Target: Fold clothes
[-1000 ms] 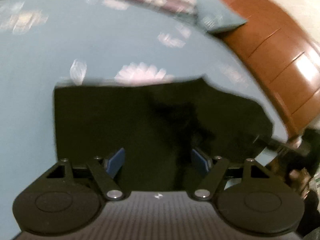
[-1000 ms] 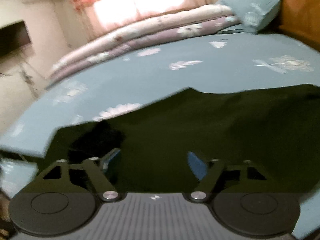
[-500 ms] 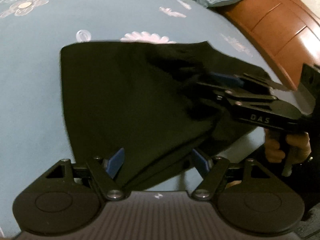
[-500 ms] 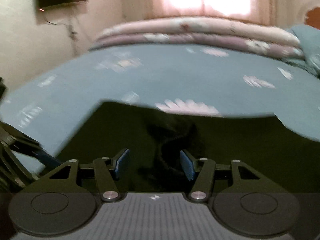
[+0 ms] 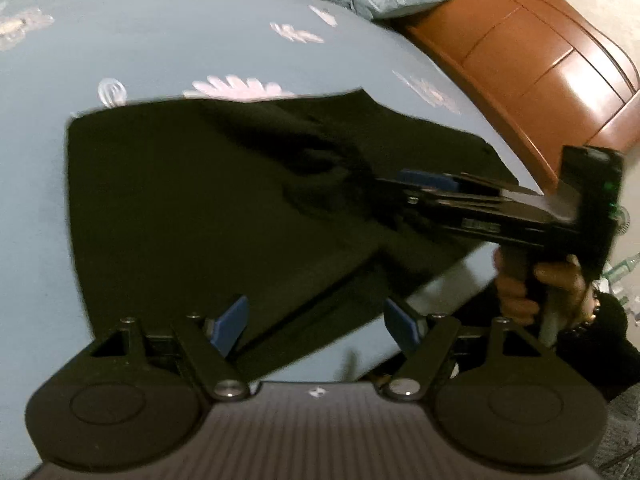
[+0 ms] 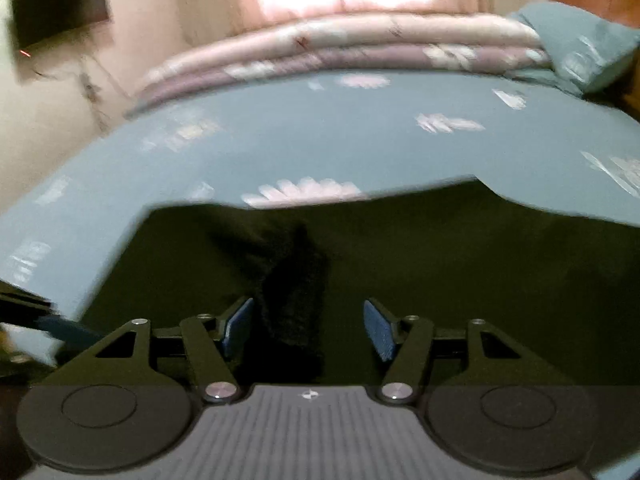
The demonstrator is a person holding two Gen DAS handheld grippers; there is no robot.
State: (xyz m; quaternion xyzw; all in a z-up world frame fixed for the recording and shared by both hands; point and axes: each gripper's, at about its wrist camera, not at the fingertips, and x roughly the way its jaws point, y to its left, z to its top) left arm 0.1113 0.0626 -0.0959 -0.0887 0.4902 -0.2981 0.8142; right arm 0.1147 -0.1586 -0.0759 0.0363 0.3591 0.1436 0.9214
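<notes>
Both tongs, left and right, hover spread over the dark garment.

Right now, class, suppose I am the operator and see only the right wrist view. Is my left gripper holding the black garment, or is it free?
Observer: Free. The left gripper is open above the black garment's near corner and clamps nothing.
Operator: Where does the garment's near edge run? My gripper's body hides it.
Observer: Diagonally, from beside the left gripper up toward your right gripper, with bare bedsheet showing along it.
Operator: What holds my right gripper?
Observer: A hand wrapped round its handle, with a dark sleeve behind it.
</notes>
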